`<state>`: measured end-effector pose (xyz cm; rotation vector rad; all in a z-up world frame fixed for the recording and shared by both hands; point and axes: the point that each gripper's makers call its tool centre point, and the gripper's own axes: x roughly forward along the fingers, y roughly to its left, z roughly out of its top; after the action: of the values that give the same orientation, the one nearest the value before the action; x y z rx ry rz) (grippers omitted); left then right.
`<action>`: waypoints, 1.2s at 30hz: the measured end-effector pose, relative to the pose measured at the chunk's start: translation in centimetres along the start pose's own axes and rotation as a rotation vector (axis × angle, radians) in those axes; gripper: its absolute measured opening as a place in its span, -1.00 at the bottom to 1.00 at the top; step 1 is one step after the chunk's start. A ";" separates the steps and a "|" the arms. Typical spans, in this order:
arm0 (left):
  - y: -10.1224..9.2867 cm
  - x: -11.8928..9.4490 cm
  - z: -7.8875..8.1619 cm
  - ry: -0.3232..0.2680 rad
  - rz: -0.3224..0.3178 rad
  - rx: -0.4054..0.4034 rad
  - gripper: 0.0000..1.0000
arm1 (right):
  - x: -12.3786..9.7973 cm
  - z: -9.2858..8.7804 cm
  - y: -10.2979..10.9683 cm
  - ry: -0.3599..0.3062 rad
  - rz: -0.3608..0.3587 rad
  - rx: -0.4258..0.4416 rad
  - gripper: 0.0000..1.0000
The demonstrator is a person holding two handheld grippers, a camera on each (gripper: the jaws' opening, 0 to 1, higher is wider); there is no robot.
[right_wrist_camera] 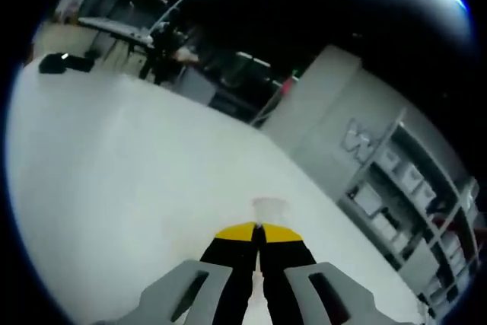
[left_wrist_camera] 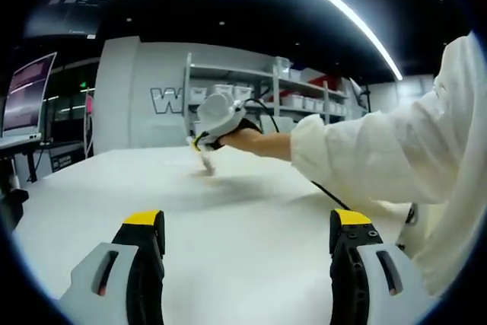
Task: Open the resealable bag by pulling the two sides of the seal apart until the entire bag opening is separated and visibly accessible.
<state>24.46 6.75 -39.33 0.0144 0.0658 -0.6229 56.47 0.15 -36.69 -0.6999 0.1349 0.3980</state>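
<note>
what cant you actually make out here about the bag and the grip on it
- Bag, right gripper view: small, pale, blurred past the right gripper; seal state unreadable.
- Bag, left gripper view: too small under the right gripper.
- Left gripper: jaws wide apart above the table, holding nothing.

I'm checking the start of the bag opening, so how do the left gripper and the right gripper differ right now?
The left gripper has its jaws wide apart and holds nothing; the right gripper has its jaws shut, pinching the clear resealable bag. The left gripper sits back over the white table, the right gripper reaches out farther across it. Both have yellow-tipped black jaws.
</note>
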 end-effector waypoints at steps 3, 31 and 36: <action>-0.1 0.0 0.1 -0.002 -0.003 0.000 0.76 | -0.3 0.3 -0.9 -0.015 -0.013 0.013 -1.00; -0.5 -0.7 0.1 -0.005 0.002 0.014 0.76 | -3.4 3.0 -3.6 -0.113 -0.040 0.054 -1.00; -0.7 -0.8 0.2 -0.007 0.001 0.019 0.76 | -4.0 3.3 -4.0 -0.125 -0.039 0.058 -1.00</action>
<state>23.40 6.65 -39.05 0.0304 0.0526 -0.6227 54.39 -1.74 -30.77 -0.6176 0.0142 0.3977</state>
